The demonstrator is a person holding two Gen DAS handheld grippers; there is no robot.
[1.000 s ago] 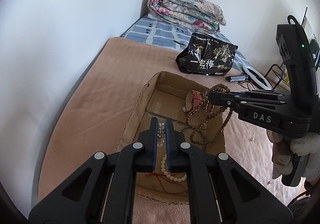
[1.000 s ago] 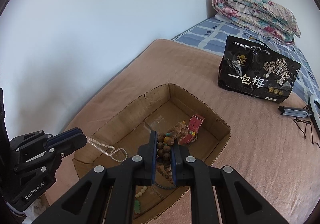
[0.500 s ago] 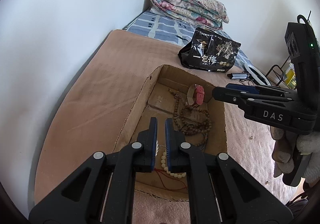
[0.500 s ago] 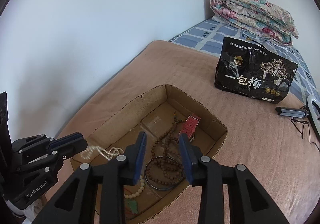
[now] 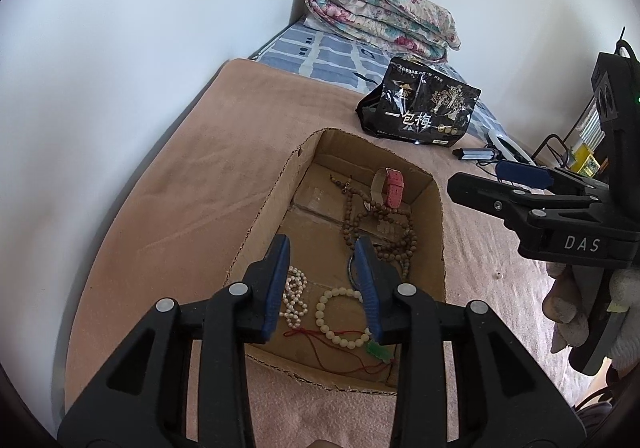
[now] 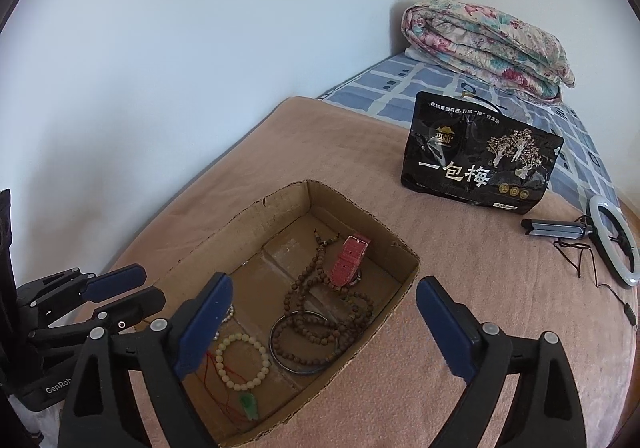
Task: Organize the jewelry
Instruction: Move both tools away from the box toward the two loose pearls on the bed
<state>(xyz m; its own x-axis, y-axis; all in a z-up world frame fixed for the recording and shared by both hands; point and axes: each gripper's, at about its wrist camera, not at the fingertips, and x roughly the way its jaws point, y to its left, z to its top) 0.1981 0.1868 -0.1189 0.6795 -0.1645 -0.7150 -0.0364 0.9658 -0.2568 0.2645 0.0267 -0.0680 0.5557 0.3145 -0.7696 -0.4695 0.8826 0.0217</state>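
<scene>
A shallow cardboard box (image 5: 264, 207) (image 6: 360, 232) sits on a pinkish-brown blanket. In it lie a long brown bead necklace (image 5: 384, 219) (image 6: 320, 312), a pink-strapped watch (image 5: 390, 187) (image 6: 348, 260), a dark bangle (image 6: 296, 348), a cream bead bracelet (image 5: 340, 318) (image 6: 240, 360) with a green pendant (image 6: 248, 406) on red cord, and a small pearl strand (image 5: 294, 296). My left gripper (image 5: 322, 244) is open and empty above the box's near end. My right gripper (image 6: 324, 284) is wide open and empty above the box; it shows at the right of the left wrist view (image 5: 500, 183).
A black snack bag (image 5: 420, 107) (image 6: 480, 159) stands beyond the box. A rolled floral quilt (image 5: 380, 15) (image 6: 488, 43) lies on a blue checked sheet at the far end. A ring light on a stand (image 6: 612, 244) lies right of the box. White wall runs along the left.
Both grippers opened. The brown bead necklace dropped from the right gripper into the box, and the pearl strand dropped from the left gripper into the box. Both grippers have drawn back.
</scene>
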